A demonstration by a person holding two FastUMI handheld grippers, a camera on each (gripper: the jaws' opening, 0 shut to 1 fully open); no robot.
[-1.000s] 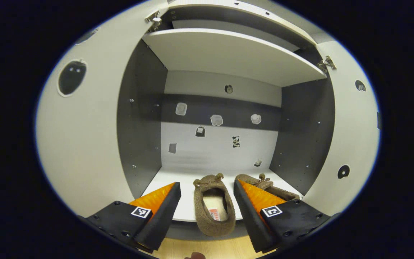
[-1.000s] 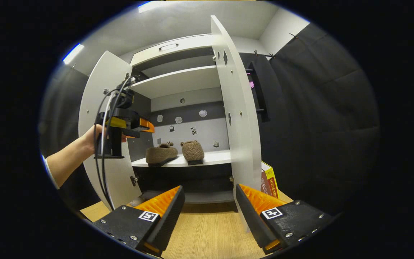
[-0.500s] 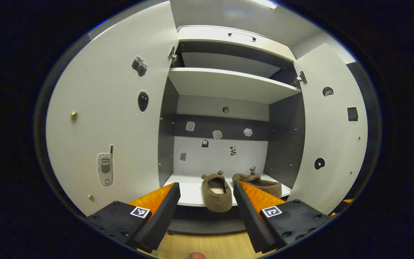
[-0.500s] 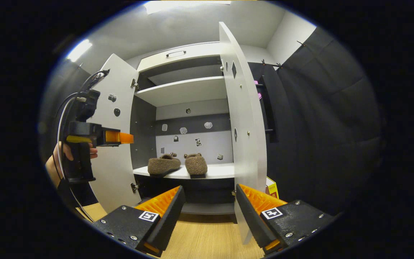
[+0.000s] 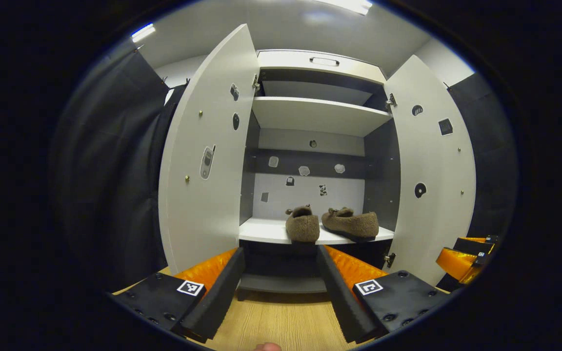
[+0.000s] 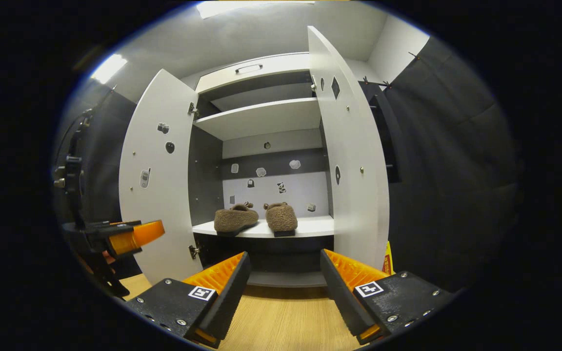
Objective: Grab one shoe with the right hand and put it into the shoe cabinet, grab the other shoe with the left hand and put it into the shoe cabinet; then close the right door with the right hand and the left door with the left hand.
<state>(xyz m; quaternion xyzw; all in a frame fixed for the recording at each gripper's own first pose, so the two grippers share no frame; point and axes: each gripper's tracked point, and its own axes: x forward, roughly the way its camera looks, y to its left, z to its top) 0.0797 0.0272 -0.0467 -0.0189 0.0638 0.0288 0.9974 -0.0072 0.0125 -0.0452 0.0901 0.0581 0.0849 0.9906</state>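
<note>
Left gripper (image 5: 280,273): its fingers (image 5: 220,287) are spread wide with nothing between them, held out in front of the open cabinet and apart from it; seen from the right gripper view it sits low at the left edge (image 6: 115,239), in front of the left door.
Right gripper (image 6: 283,280): its fingers (image 6: 227,292) are also spread wide and grip nothing, pointing at the cabinet from a little way back; from the left gripper view part of it pokes in at the lower right (image 5: 464,256), just beside the right door.
Shoes: two brown fuzzy slippers stand side by side on the low white shelf (image 5: 266,231) inside the cabinet. In the left gripper view the left shoe (image 5: 302,225) shows its heel toward the camera and the right shoe (image 5: 351,223) lies more side-on; they are close together, and whether they touch I cannot tell.
Shoe cabinet (image 5: 317,117): white, with a second shelf higher up and small stickers on its back wall.
Left door (image 5: 208,161): swung fully open, stickers on its inner face.
Right door (image 5: 432,170): swung fully open too, with a few stickers.
Floor (image 6: 281,321): light wood, below both pairs of fingers.
Book (image 6: 387,263): a yellow edge peeks out behind the right door.
</note>
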